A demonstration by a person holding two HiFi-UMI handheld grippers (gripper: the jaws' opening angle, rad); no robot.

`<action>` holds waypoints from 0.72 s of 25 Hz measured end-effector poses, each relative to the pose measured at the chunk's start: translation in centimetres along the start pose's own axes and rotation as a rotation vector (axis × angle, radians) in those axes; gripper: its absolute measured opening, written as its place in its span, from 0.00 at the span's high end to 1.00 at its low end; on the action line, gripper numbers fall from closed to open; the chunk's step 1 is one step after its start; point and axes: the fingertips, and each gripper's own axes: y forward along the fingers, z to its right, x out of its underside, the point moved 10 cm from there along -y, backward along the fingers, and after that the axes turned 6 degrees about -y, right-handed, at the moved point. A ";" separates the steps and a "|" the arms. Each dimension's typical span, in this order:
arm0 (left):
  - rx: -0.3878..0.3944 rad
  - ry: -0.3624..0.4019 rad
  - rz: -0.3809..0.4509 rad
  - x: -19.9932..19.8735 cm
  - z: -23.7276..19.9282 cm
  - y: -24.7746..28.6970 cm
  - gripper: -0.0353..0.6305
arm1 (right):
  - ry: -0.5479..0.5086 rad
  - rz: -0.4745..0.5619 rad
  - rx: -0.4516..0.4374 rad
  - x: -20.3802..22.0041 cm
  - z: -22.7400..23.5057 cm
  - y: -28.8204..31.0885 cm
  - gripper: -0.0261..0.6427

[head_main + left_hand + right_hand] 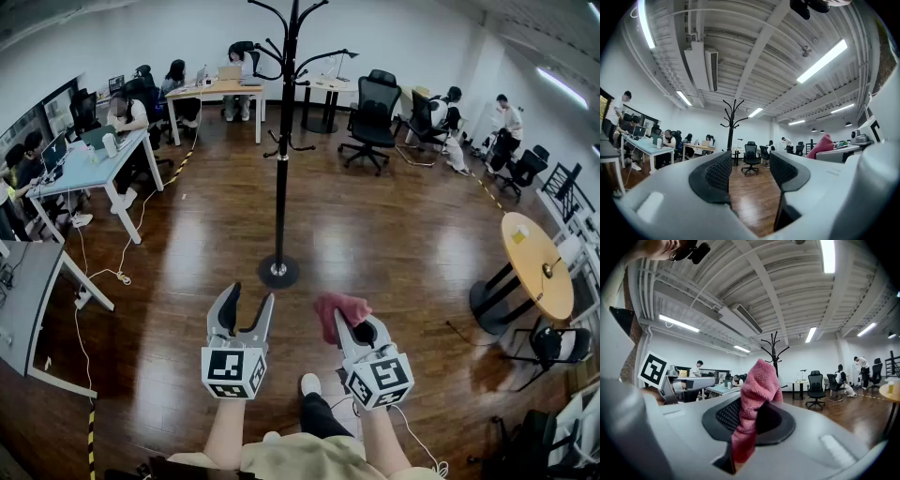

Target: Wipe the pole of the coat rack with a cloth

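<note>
Head view looks steeply down on the floor [206, 253] – both gripper views face forward, low – all three share the coat rack [281, 141].

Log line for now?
left claw open, empty | right claw shut on pink fluffy cloth | black coat rack pole ahead, untouched

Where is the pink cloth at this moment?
The pink cloth is clamped in the right claw, low in the head view, just right of the coat rack base, not touching the pole.
</note>
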 end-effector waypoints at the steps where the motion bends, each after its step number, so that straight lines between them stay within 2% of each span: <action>1: 0.001 0.007 -0.006 0.2 0.1 1.6 0.60 | 0.004 0.007 -0.003 0.2 1.2 0.9 0.88; 4: 0.007 0.021 -0.005 0.3 0.8 6.8 0.60 | 0.016 0.020 -0.007 0.5 5.3 3.7 0.88; 8: 0.008 0.029 0.042 -0.9 2.1 14.9 0.60 | 0.008 0.037 -0.017 -0.3 12.6 8.3 0.88; 12: -0.006 0.051 0.039 -1.2 3.6 21.0 0.60 | 0.014 0.047 -0.034 -0.9 19.2 12.5 0.88; 15: -0.042 0.068 0.018 -0.9 2.8 23.4 0.60 | 0.023 0.037 -0.056 -0.1 21.5 15.8 0.89; 18: -0.088 0.054 -0.004 -0.6 0.9 24.8 0.60 | 0.046 -0.001 -0.094 1.1 22.0 18.9 0.89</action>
